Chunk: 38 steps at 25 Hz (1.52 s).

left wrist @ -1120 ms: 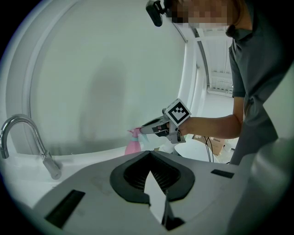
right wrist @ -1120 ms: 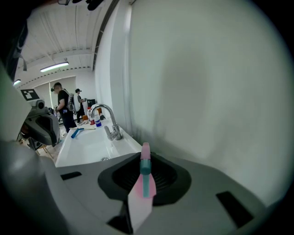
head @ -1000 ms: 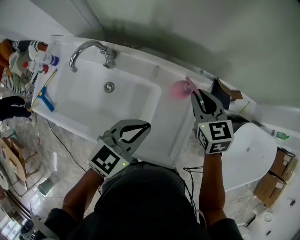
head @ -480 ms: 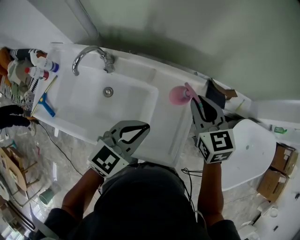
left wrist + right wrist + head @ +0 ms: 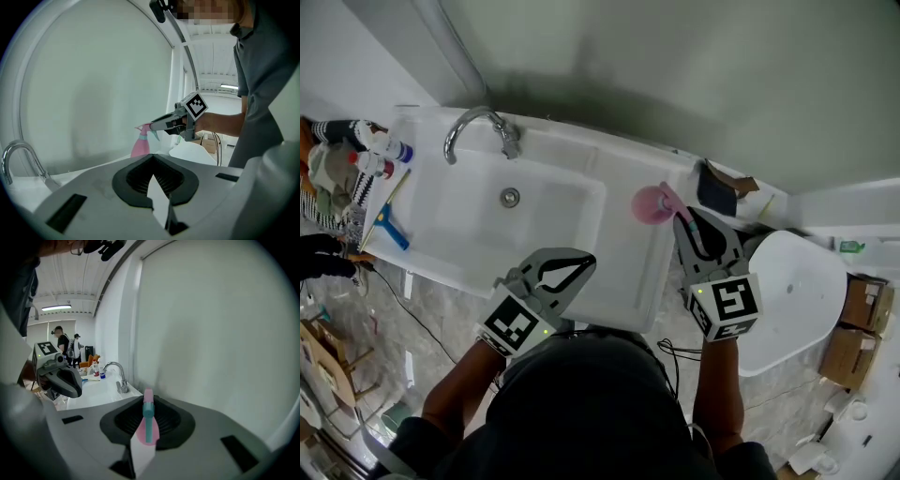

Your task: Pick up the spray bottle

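A grey-green wall (image 5: 675,75) is standing behind the white tabletop (image 5: 623,267). The pink spray bottle (image 5: 651,203) is being gripped at its neck by the right tongs (image 5: 682,221), just right of the sink (image 5: 553,220). I cannot tell if its base is clearing the tabletop. The left tongs (image 5: 589,258) are hovering closed and empty, in front of the sink. With so narrow a grip the bottle may be swinging or slipping out. The head view is showing its place. Only the right gripper view is showing the neck between the jaws.

Right gripper (image 5: 689,225) extended forward, jaws clamped on spray bottle (image 5: 649,204); left gripper (image 5: 581,264) nearer body, jaws together, empty.
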Each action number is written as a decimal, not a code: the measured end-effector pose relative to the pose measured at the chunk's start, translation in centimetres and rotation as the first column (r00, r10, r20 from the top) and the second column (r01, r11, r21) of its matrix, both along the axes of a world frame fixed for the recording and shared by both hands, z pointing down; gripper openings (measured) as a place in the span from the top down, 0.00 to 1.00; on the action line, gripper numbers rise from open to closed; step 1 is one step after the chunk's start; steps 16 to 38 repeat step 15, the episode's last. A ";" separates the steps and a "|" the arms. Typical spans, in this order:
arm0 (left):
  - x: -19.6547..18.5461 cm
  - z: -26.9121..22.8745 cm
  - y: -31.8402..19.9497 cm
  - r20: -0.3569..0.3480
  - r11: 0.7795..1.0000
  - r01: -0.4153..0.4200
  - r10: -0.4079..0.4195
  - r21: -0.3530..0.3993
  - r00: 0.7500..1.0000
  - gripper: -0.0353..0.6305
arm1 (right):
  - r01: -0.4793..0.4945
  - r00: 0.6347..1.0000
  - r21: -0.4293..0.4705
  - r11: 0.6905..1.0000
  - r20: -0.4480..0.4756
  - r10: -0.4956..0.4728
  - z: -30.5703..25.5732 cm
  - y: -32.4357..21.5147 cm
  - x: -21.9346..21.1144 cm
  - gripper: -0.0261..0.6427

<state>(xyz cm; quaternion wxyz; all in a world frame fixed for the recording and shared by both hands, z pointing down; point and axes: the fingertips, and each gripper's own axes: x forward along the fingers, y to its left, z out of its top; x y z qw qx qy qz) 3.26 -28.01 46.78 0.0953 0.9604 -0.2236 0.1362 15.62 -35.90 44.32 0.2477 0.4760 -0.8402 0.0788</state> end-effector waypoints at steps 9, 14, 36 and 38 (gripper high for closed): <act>-0.1 -1.3 0.8 -0.011 0.998 -0.060 0.060 0.033 0.998 0.94 | -0.044 0.999 -0.002 0.999 -0.028 0.044 -0.8 2.6 0.2 0.86; -0.8 -1.3 1.6 -0.003 0.996 -0.082 0.082 0.036 0.997 0.94 | -0.051 0.998 -0.002 0.999 -0.033 0.051 -1.3 3.7 -0.6 0.86; -0.9 -1.2 1.8 0.002 0.995 -0.089 0.089 0.038 0.996 0.94 | -0.052 0.998 -0.002 0.999 -0.034 0.052 -1.4 3.9 -0.8 0.86; -0.9 -1.2 1.8 0.002 0.995 -0.089 0.089 0.038 0.996 0.94 | -0.052 0.998 -0.002 0.999 -0.034 0.052 -1.4 3.9 -0.8 0.86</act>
